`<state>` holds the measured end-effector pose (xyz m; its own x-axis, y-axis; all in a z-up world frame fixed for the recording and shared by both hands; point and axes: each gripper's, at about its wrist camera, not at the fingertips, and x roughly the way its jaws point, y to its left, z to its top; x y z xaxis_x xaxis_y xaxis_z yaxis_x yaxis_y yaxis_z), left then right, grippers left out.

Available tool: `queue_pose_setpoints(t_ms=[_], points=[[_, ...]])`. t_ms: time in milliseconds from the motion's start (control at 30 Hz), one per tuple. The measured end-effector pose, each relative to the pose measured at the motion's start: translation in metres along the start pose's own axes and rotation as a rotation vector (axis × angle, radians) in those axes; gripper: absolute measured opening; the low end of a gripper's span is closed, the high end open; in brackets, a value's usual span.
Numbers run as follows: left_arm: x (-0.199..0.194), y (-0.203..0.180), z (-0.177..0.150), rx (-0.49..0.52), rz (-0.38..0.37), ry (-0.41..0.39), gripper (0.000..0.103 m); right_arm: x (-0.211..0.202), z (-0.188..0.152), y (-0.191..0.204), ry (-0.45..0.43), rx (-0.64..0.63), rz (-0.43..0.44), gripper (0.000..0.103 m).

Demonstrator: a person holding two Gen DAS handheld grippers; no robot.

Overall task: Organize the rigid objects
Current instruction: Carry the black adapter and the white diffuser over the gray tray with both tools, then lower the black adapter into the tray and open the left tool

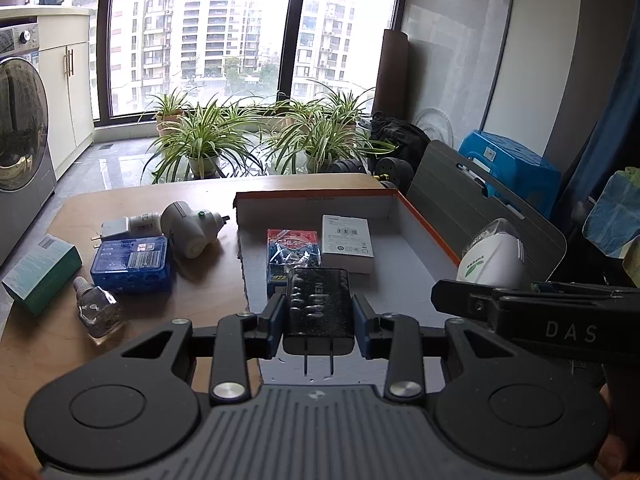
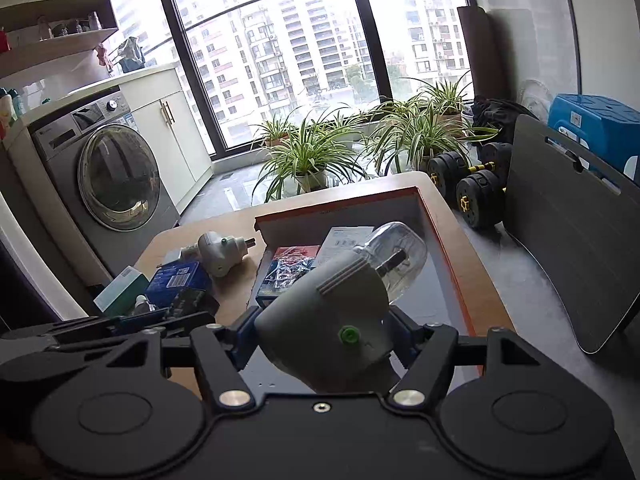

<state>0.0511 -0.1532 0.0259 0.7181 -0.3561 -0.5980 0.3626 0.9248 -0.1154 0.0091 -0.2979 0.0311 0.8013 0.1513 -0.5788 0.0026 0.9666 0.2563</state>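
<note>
My left gripper (image 1: 320, 320) is shut on a black charger (image 1: 318, 300), whose two prongs point back at the camera. It hangs over the near end of an open cardboard tray (image 1: 420, 280) with an orange rim. A red-and-blue card box (image 1: 292, 246) and a white box (image 1: 347, 248) lie in the tray. My right gripper (image 2: 320, 336) is shut on a grey-white plug-in vaporizer (image 2: 332, 320) with a clear bottle (image 2: 396, 260), held above the tray's near right part.
On the wooden table (image 1: 208, 292) left of the tray lie a second white vaporizer (image 1: 192, 228), a blue box (image 1: 132, 266), a green box (image 1: 40, 272), a small glass bottle (image 1: 96, 308) and a white plug (image 1: 128, 226). A grey board (image 2: 568, 232) and dumbbells (image 2: 476, 196) stand on the right.
</note>
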Motion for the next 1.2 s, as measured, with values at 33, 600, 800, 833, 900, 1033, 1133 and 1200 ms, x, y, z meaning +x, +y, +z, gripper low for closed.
queue_pose_setpoints(t_ms=[33, 600, 800, 833, 900, 1033, 1133, 1200], points=[[0.0, 0.0, 0.0, -0.001, -0.002, 0.0, 0.036, 0.0, 0.0, 0.0, 0.001, 0.0, 0.001, 0.08], [0.003, 0.004, -0.001, -0.031, 0.007, 0.002, 0.036, 0.006, 0.002, 0.009, 0.006, -0.007, 0.003, 0.08], [0.002, 0.005, -0.002, -0.033, 0.004, 0.002, 0.036, 0.007, 0.003, 0.011, 0.005, -0.008, 0.002, 0.08], [0.002, 0.005, -0.002, -0.035, 0.003, 0.003, 0.036, 0.007, 0.003, 0.012, 0.005, -0.008, 0.001, 0.08], [0.002, 0.005, -0.002, -0.036, 0.002, 0.003, 0.036, 0.008, 0.004, 0.014, 0.003, -0.007, 0.001, 0.08], [0.001, 0.005, -0.001, -0.036, 0.003, 0.003, 0.036, 0.008, 0.006, 0.015, 0.002, -0.009, 0.003, 0.08], [0.001, 0.005, -0.001, -0.035, 0.002, 0.005, 0.036, 0.009, 0.007, 0.016, 0.001, -0.008, 0.004, 0.08], [0.001, 0.004, -0.001, -0.035, 0.001, 0.005, 0.036, 0.009, 0.007, 0.015, 0.002, -0.009, 0.004, 0.08]])
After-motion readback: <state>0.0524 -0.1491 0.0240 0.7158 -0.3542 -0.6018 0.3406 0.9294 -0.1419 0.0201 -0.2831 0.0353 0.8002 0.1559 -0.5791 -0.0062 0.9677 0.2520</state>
